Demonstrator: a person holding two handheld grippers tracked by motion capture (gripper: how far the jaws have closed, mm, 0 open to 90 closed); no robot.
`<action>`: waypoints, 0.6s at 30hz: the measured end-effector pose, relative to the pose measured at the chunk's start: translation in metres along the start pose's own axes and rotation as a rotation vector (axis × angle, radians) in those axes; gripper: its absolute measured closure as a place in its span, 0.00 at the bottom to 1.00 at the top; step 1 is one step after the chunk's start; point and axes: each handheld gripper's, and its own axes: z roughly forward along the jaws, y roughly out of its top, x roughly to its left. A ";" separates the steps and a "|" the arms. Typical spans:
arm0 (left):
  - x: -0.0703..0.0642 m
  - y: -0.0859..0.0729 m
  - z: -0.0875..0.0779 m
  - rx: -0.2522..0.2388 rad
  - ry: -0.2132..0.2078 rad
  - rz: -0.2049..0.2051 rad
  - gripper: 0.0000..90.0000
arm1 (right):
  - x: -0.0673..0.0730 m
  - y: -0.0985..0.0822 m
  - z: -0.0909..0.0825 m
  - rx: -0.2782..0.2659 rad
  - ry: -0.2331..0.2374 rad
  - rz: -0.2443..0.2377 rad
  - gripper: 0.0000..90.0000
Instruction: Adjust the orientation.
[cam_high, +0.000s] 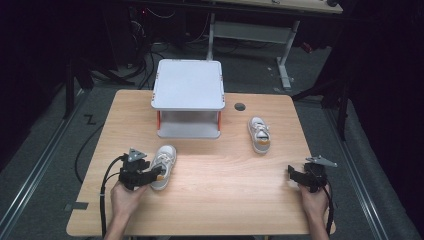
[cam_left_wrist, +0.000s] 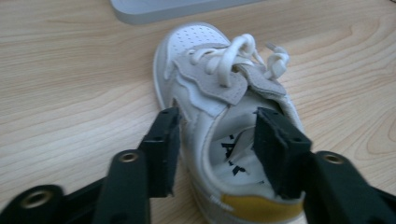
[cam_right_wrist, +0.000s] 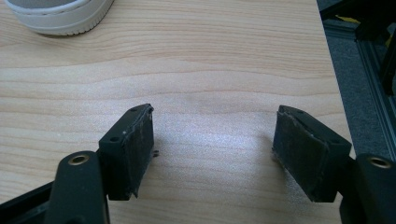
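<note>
- Wooden table (cam_high: 210, 200) seen from above, light grain, with a small round hole (cam_high: 239, 106) near its far edge.
- White two-level shelf stand (cam_high: 188, 85) with orange-red posts, at the far middle of the table, just left of the hole.
- Small white shoe (cam_high: 163, 166) with white laces and a yellow heel patch, lying on the table in front of the stand and to its left, toe pointing away from the person.
- Second matching shoe (cam_high: 259, 135) well apart to the right, in front of the stand's right side, heel with its orange-yellow patch toward the person.
- Left gripper (cam_high: 156, 174), black with a grey three-cornered plate on top and a trailing cable, held in the left hand (cam_high: 127, 196) at the heel end of the near shoe.
- In the left gripper view (cam_left_wrist: 218, 142), jaws spread around the shoe's (cam_left_wrist: 219, 107) side wall: one outside the shoe on the left, the other down inside the opening over the insole. Cannot tell whether the pads press the wall or merely bracket it.
- Laces loosely knotted over a grey strap; edge of the stand at the top of that view.
- Right gripper (cam_high: 291, 172) held in the right hand (cam_high: 315, 200) near the table's right edge, well apart from both shoes.
- In the right gripper view (cam_right_wrist: 212, 149), jaws spread wide with bare wood (cam_right_wrist: 210, 70) between them; pads worn and fuzzy; sole edge of a shoe (cam_right_wrist: 60, 16) at the top left corner.
- Dark floor, cables and another desk's legs beyond the table.
</note>
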 end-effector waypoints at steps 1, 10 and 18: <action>-0.001 0.001 0.002 0.008 0.025 0.014 0.59 | 0.000 0.000 0.000 0.000 0.000 0.000 0.32; 0.000 -0.001 -0.001 -0.010 0.092 0.018 0.87 | 0.000 0.000 0.000 0.000 0.000 -0.001 0.32; -0.010 0.004 -0.005 -0.039 0.110 0.034 0.93 | 0.000 0.000 0.000 0.000 0.001 -0.002 0.32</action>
